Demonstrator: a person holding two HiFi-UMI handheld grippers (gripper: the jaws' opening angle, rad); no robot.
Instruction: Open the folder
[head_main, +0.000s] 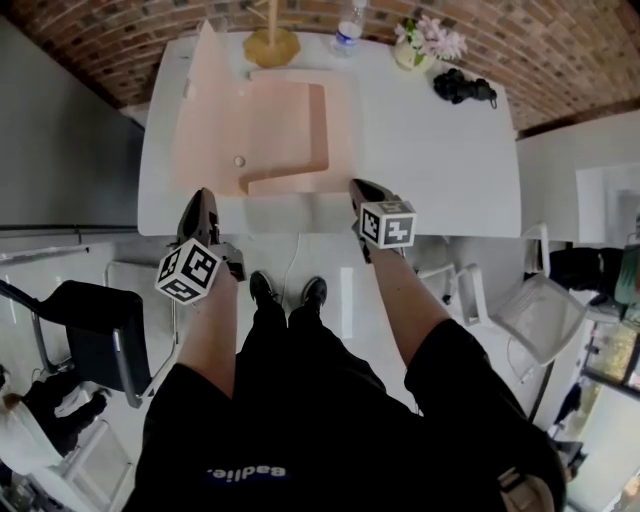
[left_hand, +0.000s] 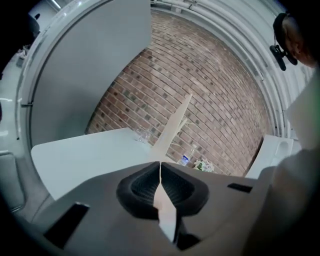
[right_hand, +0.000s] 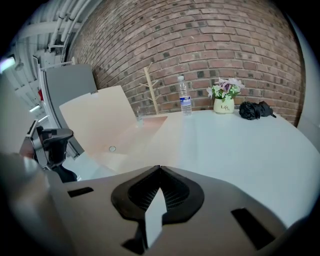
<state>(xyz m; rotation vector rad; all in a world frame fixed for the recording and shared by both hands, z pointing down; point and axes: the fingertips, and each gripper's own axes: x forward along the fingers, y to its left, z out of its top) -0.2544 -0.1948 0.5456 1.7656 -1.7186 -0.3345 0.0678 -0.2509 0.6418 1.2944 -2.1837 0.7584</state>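
Observation:
A peach folder lies open on the white table, and its cover flap stands up on the left side. A small round snap shows on the inner face. My left gripper is shut with nothing in it, at the table's front edge below the flap. In the left gripper view the jaws meet and the flap appears edge-on ahead. My right gripper is shut and empty, at the front edge just right of the folder. The right gripper view shows its closed jaws and the folder ahead to the left.
Along the table's far edge stand a wooden stand, a water bottle, a flower pot and a black bundle. A black chair is at the left and a white chair at the right. A brick wall lies behind.

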